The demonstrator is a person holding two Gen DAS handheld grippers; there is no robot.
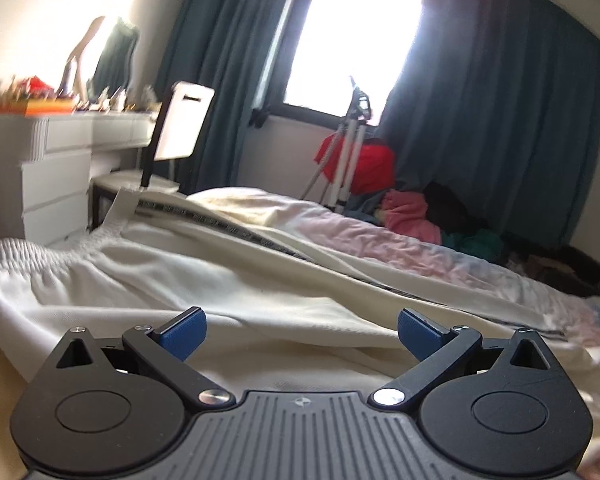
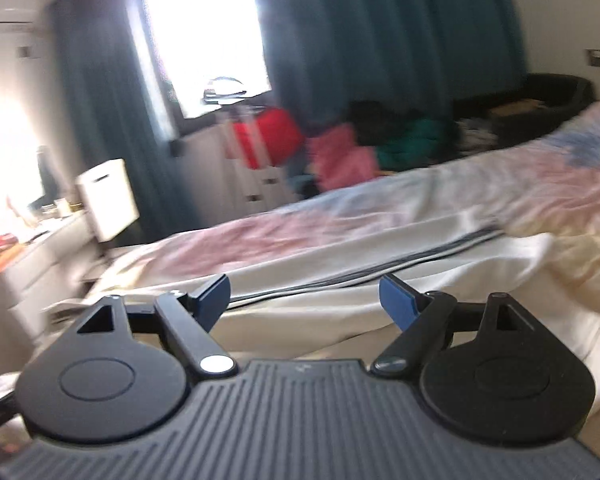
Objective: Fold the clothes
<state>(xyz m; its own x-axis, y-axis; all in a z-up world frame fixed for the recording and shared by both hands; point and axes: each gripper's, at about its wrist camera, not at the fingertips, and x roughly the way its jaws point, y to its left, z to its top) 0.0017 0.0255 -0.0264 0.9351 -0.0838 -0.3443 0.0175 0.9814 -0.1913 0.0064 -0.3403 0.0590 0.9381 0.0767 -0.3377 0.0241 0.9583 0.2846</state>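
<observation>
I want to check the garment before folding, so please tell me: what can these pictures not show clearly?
- White trousers: near part hidden behind the open left tongs, left wrist view.
- Their leg ends: cut off by the right edge there.
- Pile of clothes: blurred in the right wrist view; single garments unclear.
- Dresser-top items: too small and blurred.

Daylight comes through the window (image 1: 360,36), which I see blown out to pure white in both views, with glare spilling onto the curtains (image 1: 500,112). The wall (image 1: 40,20) at left is washed out. Right view is smeared with motion blur; left is sharper. Fisheye bends the edges and darkens the corners.
</observation>
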